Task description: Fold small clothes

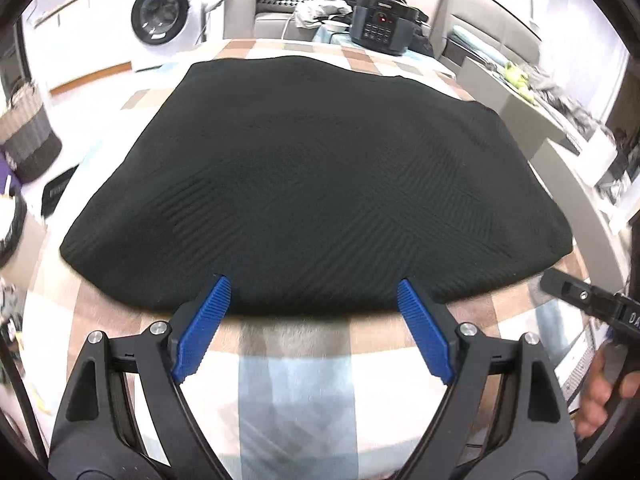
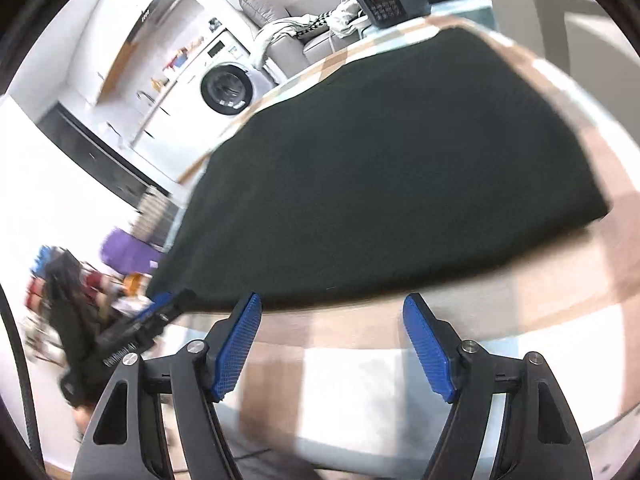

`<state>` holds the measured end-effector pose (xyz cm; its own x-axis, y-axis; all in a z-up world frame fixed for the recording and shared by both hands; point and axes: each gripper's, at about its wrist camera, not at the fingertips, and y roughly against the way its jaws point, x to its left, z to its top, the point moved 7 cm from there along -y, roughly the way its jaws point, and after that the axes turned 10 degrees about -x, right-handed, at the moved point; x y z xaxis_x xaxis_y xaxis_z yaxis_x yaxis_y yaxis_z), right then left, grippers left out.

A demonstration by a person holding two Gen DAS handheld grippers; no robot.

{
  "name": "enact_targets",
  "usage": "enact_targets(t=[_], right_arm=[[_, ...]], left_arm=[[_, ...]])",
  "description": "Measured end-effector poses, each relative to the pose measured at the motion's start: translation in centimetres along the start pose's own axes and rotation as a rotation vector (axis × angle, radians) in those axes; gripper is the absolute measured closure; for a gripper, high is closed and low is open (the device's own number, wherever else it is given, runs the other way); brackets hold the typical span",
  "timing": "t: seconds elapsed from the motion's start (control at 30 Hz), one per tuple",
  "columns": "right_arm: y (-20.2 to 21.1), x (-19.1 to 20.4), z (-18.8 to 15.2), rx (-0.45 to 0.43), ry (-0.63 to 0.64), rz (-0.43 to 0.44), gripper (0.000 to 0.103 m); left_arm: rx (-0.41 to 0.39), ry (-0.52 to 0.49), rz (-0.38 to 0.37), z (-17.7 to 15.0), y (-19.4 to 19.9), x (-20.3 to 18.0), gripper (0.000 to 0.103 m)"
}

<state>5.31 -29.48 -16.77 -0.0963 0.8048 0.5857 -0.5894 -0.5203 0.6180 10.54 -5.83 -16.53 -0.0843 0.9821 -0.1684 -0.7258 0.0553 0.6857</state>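
Left wrist: ribbed black cloth (image 1: 312, 184) (rounded corners).

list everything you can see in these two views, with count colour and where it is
garment: one, black, ribbed, lying flat in the middle of the table
tablecloth: one, checked brown, white and pale blue, covering the table under the garment
cooker: one, dark with a button panel, beyond the table's far edge
washing machine: one, white, far left by the wall
basket: one, grey woven, on the floor at left
sofa: one, grey, behind the table, with pale cloths on it
left gripper: black with blue pads, open, at the garment's near edge
right gripper: black with blue pads, open, just short of the near edge
hand: one, holding the right gripper's handle
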Motion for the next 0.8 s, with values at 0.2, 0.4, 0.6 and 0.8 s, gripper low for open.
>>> enact_targets(t=[0.2, 0.4, 0.6, 0.8], right_arm=[[-1.6, -0.2, 0.3, -0.033, -0.076, 0.002, 0.033], [-2.0, -1.3, 1.7, -0.107, -0.109, -0.119, 0.056], [-1.2, -1.4, 1.8, -0.137, -0.143, -0.149, 0.056], [1.5, -4.0, 1.9, -0.164, -0.177, -0.213, 0.056]], left_arm=[[0.028, 0.154, -0.042, -1.3, 1.3, 2.0, 0.019], [0.019, 0.365, -0.1, -2.2, 2.2, 4.4, 0.019], [-0.032, 0.507, 0.021, -2.4, 2.7, 9.4, 0.019], [-0.078, 0.588, 0.048, -1.9, 3.3, 12.9, 0.019]])
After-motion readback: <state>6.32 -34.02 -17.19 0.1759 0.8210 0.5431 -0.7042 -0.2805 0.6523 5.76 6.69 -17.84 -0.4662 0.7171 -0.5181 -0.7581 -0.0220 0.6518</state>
